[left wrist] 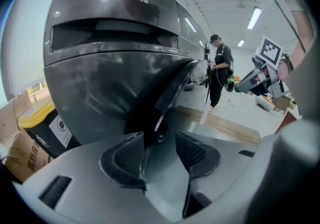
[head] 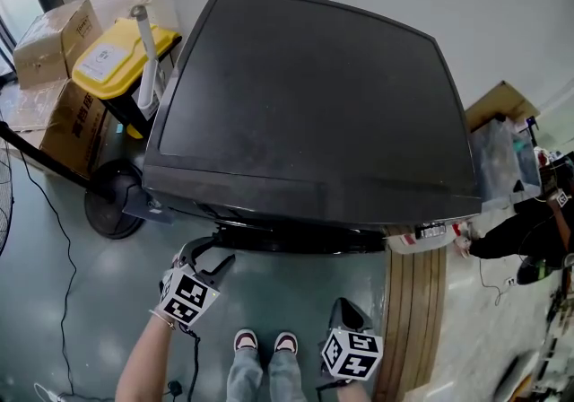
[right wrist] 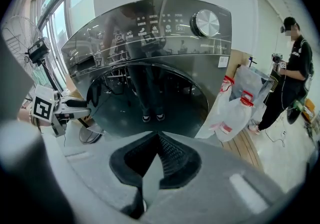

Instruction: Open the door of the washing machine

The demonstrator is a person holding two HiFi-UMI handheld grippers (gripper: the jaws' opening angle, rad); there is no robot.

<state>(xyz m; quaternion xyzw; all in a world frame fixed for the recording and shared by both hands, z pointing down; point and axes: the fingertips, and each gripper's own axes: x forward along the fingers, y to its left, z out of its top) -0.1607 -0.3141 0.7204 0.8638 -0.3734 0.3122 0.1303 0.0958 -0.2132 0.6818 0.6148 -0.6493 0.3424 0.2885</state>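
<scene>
On the left gripper (left wrist: pixel 159 139) the jaws stood apart, the edge of the door (left wrist: pixel 172 93) rising between them ungripped, slightly ajar on the washing machine (head: pixel 305 95); the right gripper (right wrist: pixel 157 143) was closed, empty, facing the door

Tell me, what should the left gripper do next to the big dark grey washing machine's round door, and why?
Probably close the left gripper on the glossy dark door's rim. That rim runs between its open pads, and the door looks barely off the dark grey washing machine, so gripping comes before pulling.
</scene>
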